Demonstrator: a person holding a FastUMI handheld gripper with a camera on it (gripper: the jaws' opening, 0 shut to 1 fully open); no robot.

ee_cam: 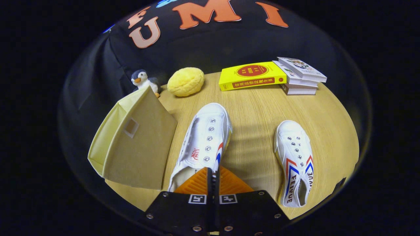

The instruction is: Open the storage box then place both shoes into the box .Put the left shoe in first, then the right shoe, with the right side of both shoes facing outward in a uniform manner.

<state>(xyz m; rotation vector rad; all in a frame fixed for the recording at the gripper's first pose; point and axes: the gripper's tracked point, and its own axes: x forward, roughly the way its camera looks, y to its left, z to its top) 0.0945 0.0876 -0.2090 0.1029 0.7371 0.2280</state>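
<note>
Pressed together, the tongs (213, 177) pinch the heel rim of the left shoe (205, 141) on the tabletop (256, 108). Beside it on one side stands the beige storage box (134, 144); the right shoe (295, 160) lies well apart on the other.

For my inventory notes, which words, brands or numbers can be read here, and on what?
"FEIYUE": on the side of the loose shoe.
Red stamp on the nearer shoe, at the closed fingers of the gripper: too blurred.
Yellow book, cover and spine: too small.
Stacked books: too small.
</note>
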